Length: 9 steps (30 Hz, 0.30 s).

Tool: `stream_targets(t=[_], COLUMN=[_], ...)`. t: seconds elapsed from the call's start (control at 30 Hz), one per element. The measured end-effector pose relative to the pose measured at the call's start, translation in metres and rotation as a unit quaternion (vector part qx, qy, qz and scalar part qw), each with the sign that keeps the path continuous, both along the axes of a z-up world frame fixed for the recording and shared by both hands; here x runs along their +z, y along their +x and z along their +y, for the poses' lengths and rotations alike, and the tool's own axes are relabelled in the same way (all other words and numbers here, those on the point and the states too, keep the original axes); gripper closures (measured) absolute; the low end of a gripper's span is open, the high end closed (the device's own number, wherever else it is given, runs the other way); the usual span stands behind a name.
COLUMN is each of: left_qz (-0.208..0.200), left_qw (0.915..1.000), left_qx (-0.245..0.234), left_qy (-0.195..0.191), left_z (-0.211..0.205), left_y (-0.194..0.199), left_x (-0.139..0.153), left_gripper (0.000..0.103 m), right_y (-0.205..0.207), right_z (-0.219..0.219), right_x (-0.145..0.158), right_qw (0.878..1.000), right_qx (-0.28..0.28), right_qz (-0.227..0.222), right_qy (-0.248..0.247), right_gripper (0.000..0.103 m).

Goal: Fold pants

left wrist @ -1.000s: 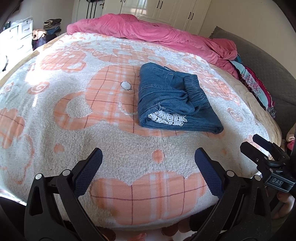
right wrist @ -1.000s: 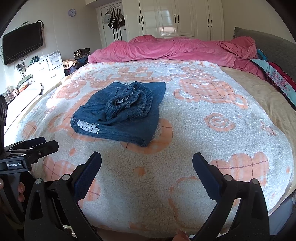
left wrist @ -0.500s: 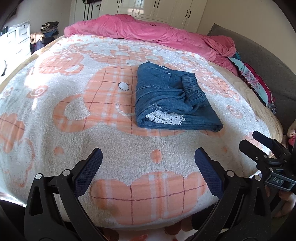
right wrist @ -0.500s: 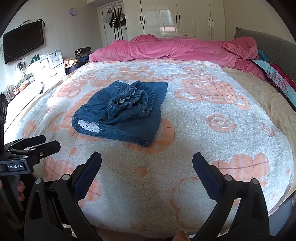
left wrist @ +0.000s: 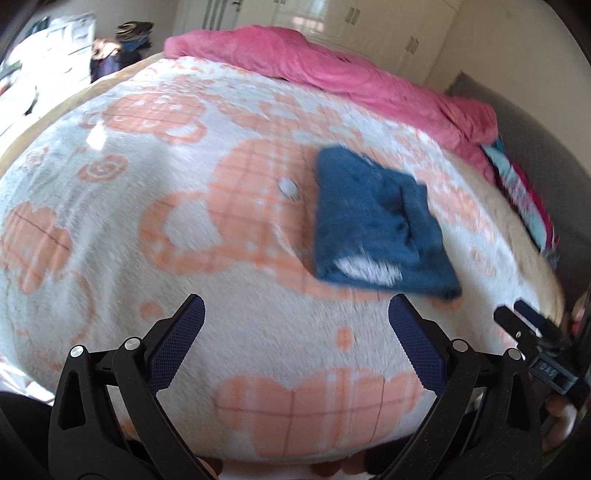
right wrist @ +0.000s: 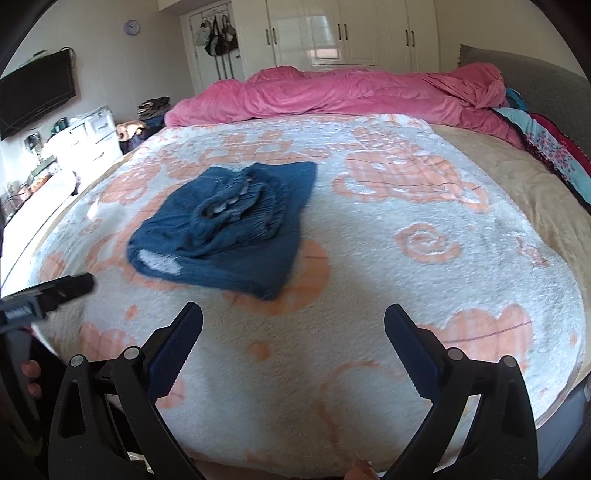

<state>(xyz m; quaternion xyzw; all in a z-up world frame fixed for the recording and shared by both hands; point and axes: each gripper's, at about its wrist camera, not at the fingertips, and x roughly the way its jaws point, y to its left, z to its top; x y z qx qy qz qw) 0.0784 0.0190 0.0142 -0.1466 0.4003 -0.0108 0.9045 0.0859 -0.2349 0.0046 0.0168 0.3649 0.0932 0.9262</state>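
Note:
Blue denim pants (left wrist: 373, 225) lie folded into a compact bundle on the white and orange fleece blanket (left wrist: 221, 258), waistband rolled on top and a white lace hem at the near corner. They also show in the right wrist view (right wrist: 236, 221). My left gripper (left wrist: 295, 332) is open and empty, held back near the bed's front edge, apart from the pants. My right gripper (right wrist: 293, 332) is open and empty, also short of the pants. Each gripper shows at the edge of the other's view.
A pink duvet (right wrist: 351, 92) is heaped along the far side of the bed. Colourful clothes (right wrist: 546, 147) lie at the right by a grey headboard (right wrist: 535, 70). White drawers (right wrist: 85, 136) and a wall TV (right wrist: 33, 92) stand left; wardrobes (right wrist: 351, 33) behind.
Both grippers have drawn back slightly from the bundle. The left wrist view has swung and is motion-blurred. The pants have not moved and both grippers stay open.

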Motion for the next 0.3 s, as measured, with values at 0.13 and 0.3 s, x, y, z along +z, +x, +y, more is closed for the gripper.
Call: stream_targets(t=[0.13, 0.3], left_qz=[0.032, 0.080], left_qw=[0.9969, 0.9737], left_qx=[0.053, 0.158], left_qy=[0.048, 0.144], left_z=[0.046, 0.140], left_y=[0.031, 0.102], left_x=[0.014, 0.011], left_gripper=[0.009, 0.009], right_y=[0.035, 0.109], right_z=[-0.047, -0.140], right_x=[0.015, 0.003], right_qw=[0.999, 0.989], right_qx=[-0.044, -0.142], right_qz=[0.003, 0.044], right_qy=[-0.014, -0.029], right_gripper=[0.005, 0.005])
